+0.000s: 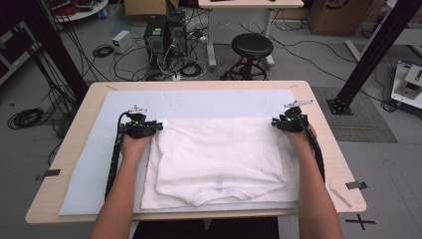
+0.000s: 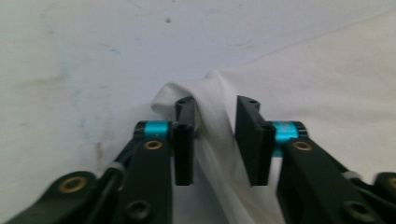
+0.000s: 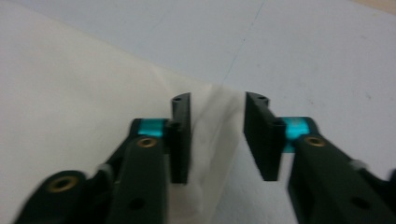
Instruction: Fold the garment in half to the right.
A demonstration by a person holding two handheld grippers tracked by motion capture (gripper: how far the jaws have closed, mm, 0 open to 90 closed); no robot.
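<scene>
Folding a white T-shirt [image 1: 219,159] looks to be the job: it lies flat on a pale blue mat [image 1: 199,102] covering the bench [image 1: 328,144], collar toward the person. Each far corner of the shirt has a hand-held gripper at it. The left hand-held gripper [image 2: 212,140] has its jaws apart with a raised ridge of cloth between them, not yet pinched. The right hand-held gripper [image 3: 217,140] also stands open over the shirt's edge. Next, I judge, both must close on the fabric before lifting the corners together.
</scene>
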